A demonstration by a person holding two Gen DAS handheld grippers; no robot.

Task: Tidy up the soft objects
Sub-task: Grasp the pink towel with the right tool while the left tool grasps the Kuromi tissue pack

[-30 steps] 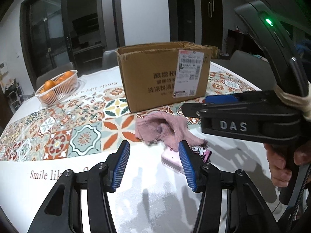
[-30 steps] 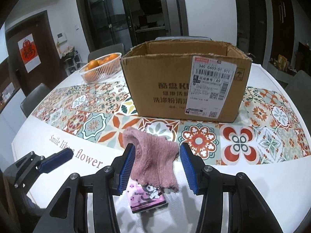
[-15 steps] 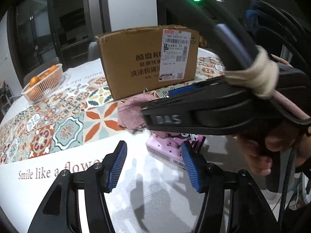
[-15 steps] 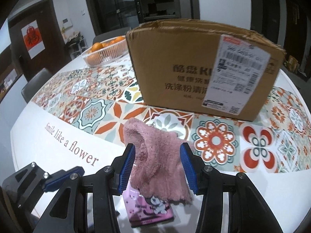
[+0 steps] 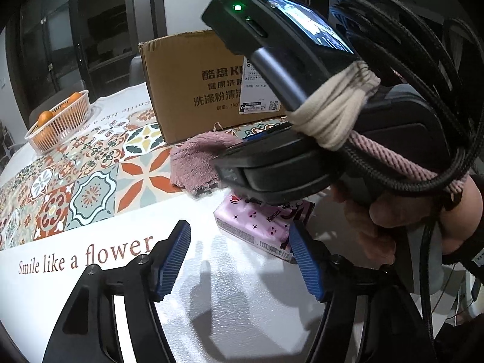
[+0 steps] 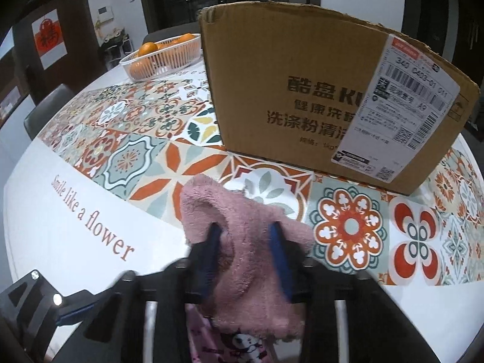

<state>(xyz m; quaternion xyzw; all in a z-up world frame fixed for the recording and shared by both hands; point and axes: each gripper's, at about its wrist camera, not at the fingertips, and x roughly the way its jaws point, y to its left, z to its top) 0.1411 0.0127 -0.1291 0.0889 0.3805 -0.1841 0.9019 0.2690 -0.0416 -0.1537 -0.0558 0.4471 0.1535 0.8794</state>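
My right gripper jaws are closing onto the pink fleece cloth between them, a second ago merely straddled, so lift's next; left gripper jaws opening, empty, tissue pack just ahead.

This is a home dining room at night. A round table carries a white cloth printed with colourful tile patterns and the words "Smile like a flower". At about eleven o'clock on it stands a white basket of oranges, and at twelve o'clock an opened cardboard shipping box with a courier label. Grey upholstered dining chairs are drawn up at ten o'clock. Behind them are dark glass-panelled doors, a red paper good-luck decoration on a door, and a wall control panel.
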